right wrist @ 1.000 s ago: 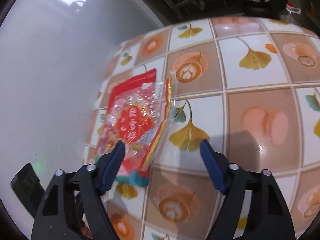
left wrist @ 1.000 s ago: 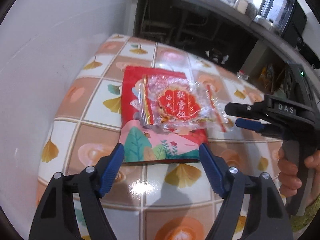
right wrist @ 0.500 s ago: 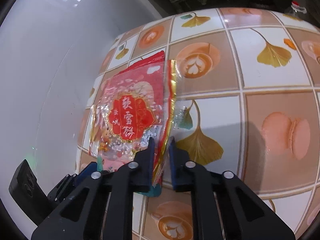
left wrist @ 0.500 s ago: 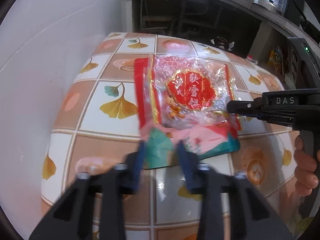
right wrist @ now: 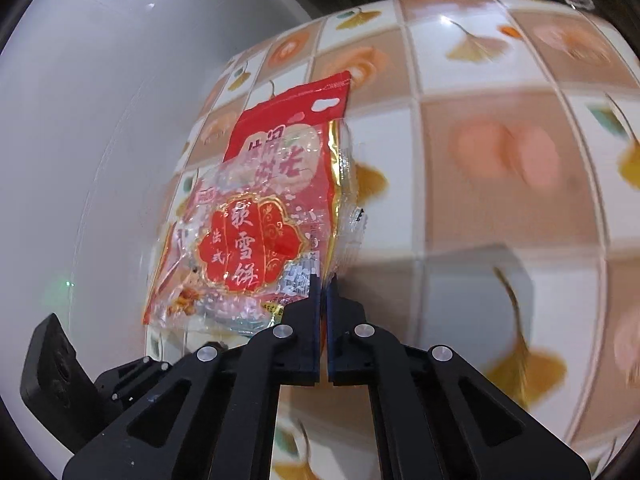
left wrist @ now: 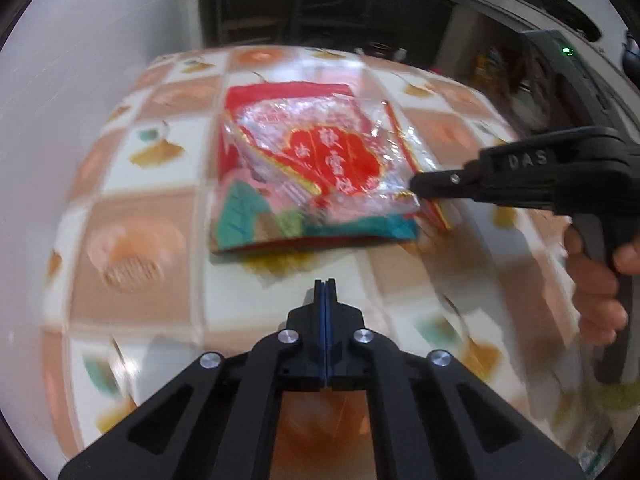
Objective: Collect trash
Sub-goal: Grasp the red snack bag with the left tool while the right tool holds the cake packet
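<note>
A clear plastic snack wrapper with a red label (right wrist: 248, 240) hangs from my right gripper (right wrist: 323, 280), which is shut on its right edge and holds it lifted off the table. Behind it a red bag (right wrist: 296, 108) lies on the tiled table. In the left wrist view the wrapper (left wrist: 328, 156) sits over the red and teal bag (left wrist: 280, 224), with the right gripper (left wrist: 416, 188) pinching its right edge. My left gripper (left wrist: 325, 284) is shut and empty, a little short of the bag's near edge.
The table (left wrist: 136, 240) has tiles printed with ginkgo leaves and coffee cups. A white wall (left wrist: 60, 100) runs along its left side. Dark shelving (left wrist: 320, 12) stands beyond the far edge. The person's hand (left wrist: 596, 280) holds the right gripper's handle.
Both grippers went from open to shut. The right one closed on the wrapper's edge and raised it. The left one closed at the bag's near edge, then drew back empty.
</note>
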`<state>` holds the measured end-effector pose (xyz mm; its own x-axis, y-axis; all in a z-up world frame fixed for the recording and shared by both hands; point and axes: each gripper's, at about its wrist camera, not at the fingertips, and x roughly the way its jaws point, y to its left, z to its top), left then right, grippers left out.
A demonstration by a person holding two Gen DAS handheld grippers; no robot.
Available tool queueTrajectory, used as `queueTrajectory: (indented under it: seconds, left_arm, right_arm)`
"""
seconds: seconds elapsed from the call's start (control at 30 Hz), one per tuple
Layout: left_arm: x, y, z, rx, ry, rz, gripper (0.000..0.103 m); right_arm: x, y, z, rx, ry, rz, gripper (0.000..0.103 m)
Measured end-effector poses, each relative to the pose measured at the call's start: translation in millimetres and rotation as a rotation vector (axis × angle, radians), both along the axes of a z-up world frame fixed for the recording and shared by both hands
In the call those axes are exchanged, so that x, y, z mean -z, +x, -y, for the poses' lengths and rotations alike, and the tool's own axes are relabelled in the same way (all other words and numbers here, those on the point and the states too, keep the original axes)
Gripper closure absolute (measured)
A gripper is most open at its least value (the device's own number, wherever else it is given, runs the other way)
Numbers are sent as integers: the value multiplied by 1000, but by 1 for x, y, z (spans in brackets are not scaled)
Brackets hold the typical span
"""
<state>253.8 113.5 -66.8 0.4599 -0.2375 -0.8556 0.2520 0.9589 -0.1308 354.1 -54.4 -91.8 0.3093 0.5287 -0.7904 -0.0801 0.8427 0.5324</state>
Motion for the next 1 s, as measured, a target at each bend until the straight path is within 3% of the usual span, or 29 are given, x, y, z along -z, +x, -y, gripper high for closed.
queueTrajectory:
  seconds: [0.3, 0.5, 0.57, 0.6, 0.67, 0.7, 0.73, 0.9, 1.0]
  left_arm:
    - [-13, -85, -10, -4, -233, -25, 103]
    - [-34, -115, -19, -13, -298, 16, 103]
    - [-40, -109, -21, -21, -289, 26, 101]
    - [-43, -102, -23, -38, -274, 31, 94]
    - [-48, -85, -29, -69, -271, 48, 75]
    - [-48, -70, -32, -89, -276, 47, 59]
    - [-47, -59, -33, -112, -263, 39, 53]
    - [-34, -8, -20, -111, -149, 37, 53]
    - [-20, 17, -2, -79, -19, 30, 53]
  right_arm:
    - [3, -90, 37, 0, 28, -3, 103]
    - [2, -146, 71, 58, 69, 7, 103]
    - [-2, -158, 88, 99, 77, 24, 103]
    - [-5, -162, 92, 115, 71, 32, 103]
    - [-10, -170, 104, 153, 65, 51, 102]
    - [-12, -172, 109, 171, 67, 59, 102]
    - [-14, -174, 113, 186, 68, 66, 102]
    - [-16, -177, 126, 233, 71, 83, 102]
    - [-14, -175, 126, 242, 77, 81, 102]
